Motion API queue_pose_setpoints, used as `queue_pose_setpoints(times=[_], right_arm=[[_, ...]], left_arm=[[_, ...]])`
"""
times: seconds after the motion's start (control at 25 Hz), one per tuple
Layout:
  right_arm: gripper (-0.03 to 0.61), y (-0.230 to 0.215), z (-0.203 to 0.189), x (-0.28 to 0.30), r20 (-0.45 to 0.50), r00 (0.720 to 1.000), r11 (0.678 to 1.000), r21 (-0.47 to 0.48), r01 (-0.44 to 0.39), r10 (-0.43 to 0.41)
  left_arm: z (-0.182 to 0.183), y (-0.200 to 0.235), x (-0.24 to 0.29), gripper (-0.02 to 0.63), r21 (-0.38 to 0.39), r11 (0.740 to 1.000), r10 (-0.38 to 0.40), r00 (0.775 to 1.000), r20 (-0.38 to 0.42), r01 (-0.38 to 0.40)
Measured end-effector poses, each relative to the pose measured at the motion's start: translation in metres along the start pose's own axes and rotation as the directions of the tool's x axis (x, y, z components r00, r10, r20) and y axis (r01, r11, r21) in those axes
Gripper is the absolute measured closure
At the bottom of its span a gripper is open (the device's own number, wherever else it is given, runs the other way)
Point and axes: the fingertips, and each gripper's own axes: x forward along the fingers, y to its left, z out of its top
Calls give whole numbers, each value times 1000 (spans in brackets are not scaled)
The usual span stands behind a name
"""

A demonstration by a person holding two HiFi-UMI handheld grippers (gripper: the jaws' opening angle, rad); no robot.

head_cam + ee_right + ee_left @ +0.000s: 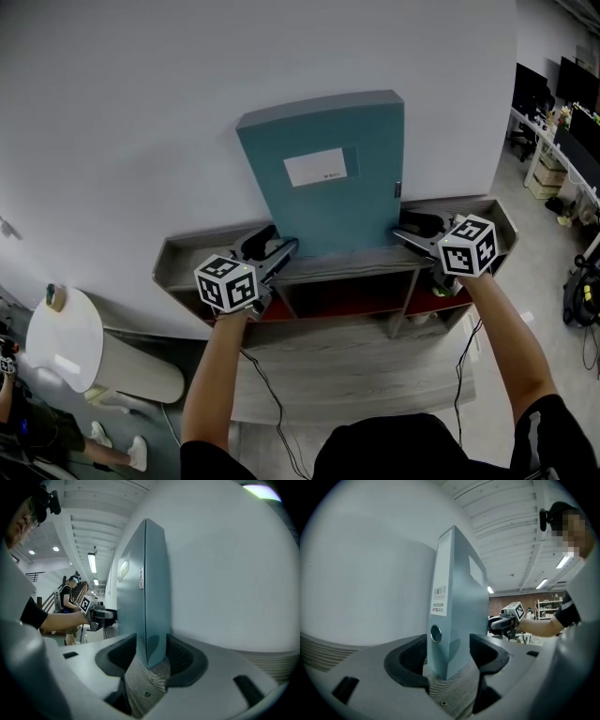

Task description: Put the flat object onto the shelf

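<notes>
A teal file box with a white label stands upright on the top board of a grey shelf, its back against the white wall. My left gripper holds its lower left corner, and my right gripper holds its lower right corner. In the left gripper view the spine of the box, with a finger hole and a barcode label, sits between both pads of the left gripper. In the right gripper view the narrow edge of the box fills the gap of the right gripper. Its bottom rests on the wood-grain board.
Below the top board are open compartments with a red back. A white round table stands at lower left. Desks with monitors line the far right. Cables run down across the floor. Another person stands in the background.
</notes>
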Motion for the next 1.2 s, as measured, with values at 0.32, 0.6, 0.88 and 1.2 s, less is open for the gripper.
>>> queue_pose_setpoints(times=[0.32,0.6,0.88,1.2], right_arm=[[382,3,-4,-31,27,999,999,35,28,-29],[385,27,-8,-83,114,991,996,61,60,-66],[456,80,-76,-113,66,982,976,145,165,-176],[572,112,-185,-162,-69,937,896,278,347,-341]], left_arm=[[3,-11,-33,347,-38,999,23,997,74,-20],[-13,-66,-79,348,-70,997,-27,985,171,40],[-98,-130,-103,468,-146,984,-77,985,157,100],[-200,-192,-92,586,-281,958,-23,993,116,55]])
